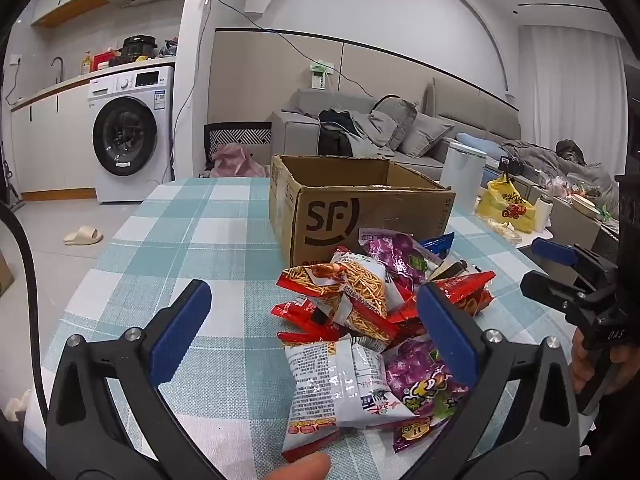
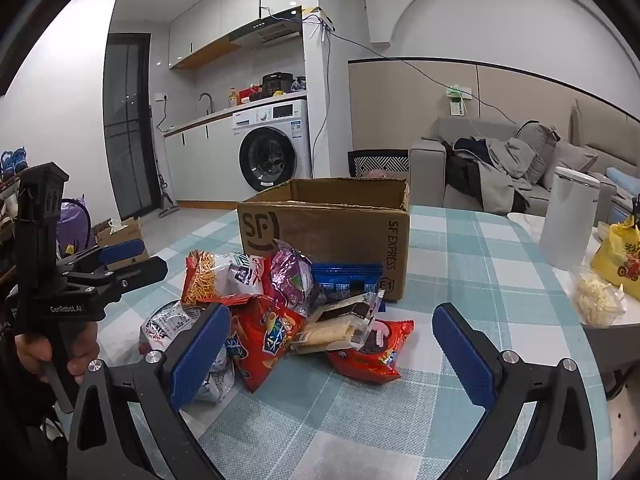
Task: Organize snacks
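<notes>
A: Box (image 2: 324, 232) reads "SF" and "SF EXPRESS" — top open, far side of the snack pile (image 2: 280, 312) on the checked tablecloth (image 2: 460, 248).
B: Left gripper (image 1: 316, 328) wide open, holding nothing. Right gripper (image 2: 332, 356) the same — "GenRobot.AI" on the left one's body.

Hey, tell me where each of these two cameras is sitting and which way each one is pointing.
Left wrist: on the left gripper, open, facing the snack pile and cardboard box; a fingertip shows at the bottom edge.
Right wrist: on the right gripper, open, facing the same pile from its other side; the hand holding the left gripper shows at the left edge.
Shared: pile, box, checked tablecloth, washing machine.
</notes>
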`<state>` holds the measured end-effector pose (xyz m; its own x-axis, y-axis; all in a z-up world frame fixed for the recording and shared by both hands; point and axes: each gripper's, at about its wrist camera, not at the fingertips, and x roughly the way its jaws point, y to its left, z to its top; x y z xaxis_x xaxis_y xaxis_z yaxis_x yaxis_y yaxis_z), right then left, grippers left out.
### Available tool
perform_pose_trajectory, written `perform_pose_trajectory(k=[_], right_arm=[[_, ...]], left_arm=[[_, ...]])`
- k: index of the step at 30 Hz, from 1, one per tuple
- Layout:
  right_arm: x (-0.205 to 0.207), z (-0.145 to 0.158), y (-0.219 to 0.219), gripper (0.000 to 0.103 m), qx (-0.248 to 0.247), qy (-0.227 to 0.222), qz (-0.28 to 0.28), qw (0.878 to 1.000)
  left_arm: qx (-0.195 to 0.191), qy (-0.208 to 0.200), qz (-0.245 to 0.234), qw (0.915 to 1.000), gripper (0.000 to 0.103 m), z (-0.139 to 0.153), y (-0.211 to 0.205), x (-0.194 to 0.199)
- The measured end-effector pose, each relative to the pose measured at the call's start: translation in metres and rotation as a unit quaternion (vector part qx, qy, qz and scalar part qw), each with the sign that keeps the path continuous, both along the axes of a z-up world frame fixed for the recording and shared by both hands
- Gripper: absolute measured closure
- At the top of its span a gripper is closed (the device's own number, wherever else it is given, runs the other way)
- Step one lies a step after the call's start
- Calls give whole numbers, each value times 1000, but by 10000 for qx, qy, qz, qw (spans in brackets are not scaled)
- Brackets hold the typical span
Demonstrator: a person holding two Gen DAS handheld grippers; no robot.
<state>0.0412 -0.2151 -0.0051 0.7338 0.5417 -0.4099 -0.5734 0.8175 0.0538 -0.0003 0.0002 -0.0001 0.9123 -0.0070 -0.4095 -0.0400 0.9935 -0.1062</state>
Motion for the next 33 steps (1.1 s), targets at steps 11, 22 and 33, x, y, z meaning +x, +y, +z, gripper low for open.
perform_pose_trajectory(k=[11, 22, 33], right_arm=[[-1, 2, 0, 0, -90, -21, 7, 10000], [-1, 0, 2, 0, -78, -22, 17, 10000], [-1, 0, 2, 0, -84, -20, 19, 10000]], left_arm=[[-10, 59, -12, 10000, 1, -1, -1, 2], [11, 55, -14, 10000, 1, -1, -3, 2], [18, 53, -13, 10000, 1, -1, -3, 2]])
